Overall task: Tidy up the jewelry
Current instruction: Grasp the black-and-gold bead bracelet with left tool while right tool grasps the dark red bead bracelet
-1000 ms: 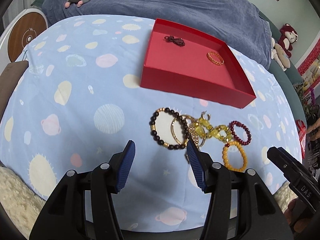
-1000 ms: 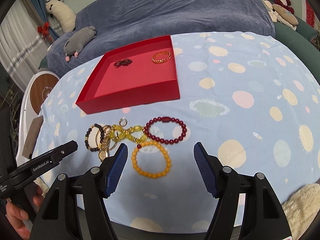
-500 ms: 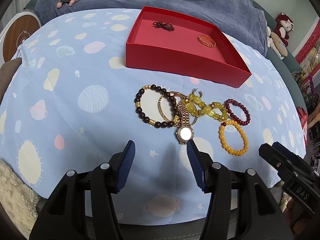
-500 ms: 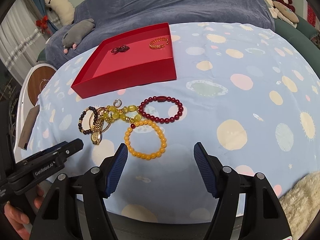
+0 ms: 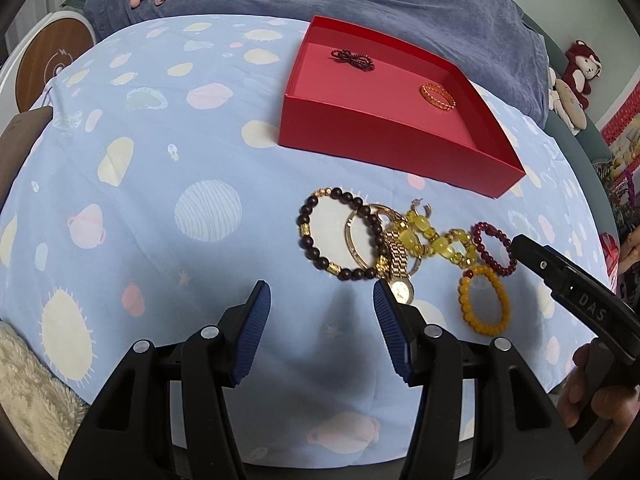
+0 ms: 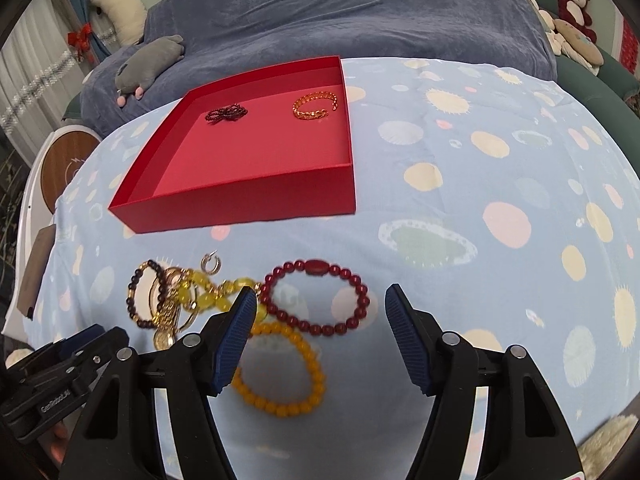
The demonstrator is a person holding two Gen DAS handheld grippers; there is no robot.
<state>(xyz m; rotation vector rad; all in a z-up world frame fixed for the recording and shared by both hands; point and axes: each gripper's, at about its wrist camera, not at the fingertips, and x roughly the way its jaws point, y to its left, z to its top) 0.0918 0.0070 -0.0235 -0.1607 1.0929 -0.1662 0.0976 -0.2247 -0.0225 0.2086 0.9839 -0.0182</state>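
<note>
Jewelry lies in two groups on a light-blue tablecloth printed with planets [image 5: 160, 152]. A shallow red cardboard tray [image 6: 248, 204] sits at the far side of the cloth and holds two pieces, well apart: a dark red knotted bead string [image 6: 227, 113] and a gold chain-link bangle [image 6: 314, 106].

A loose cluster lies on the cloth in front of the tray. It comprises a dark brown bead bracelet with gold spacers [image 5: 320, 240], a thin gold bangle [image 5: 354, 240], a gold link wristwatch [image 5: 400, 276], a translucent yellow bead bracelet [image 5: 436, 244], a small silver hoop [image 6: 210, 262], a dark red bead bracelet [image 6: 320, 300] and an orange bead bracelet [image 6: 288, 372]. The first four overlap; the orange bracelet lies nearest the grippers.

Left gripper [image 5: 322, 304]: jaws apart, nothing between the blue pads, positioned above bare cloth just short of the brown bracelet and the watch.

Right gripper [image 6: 320, 308]: jaws wide but just closing slightly, no pad contact; it is tilted down over the dark red and orange bracelets, both visible between the fingers.
</note>
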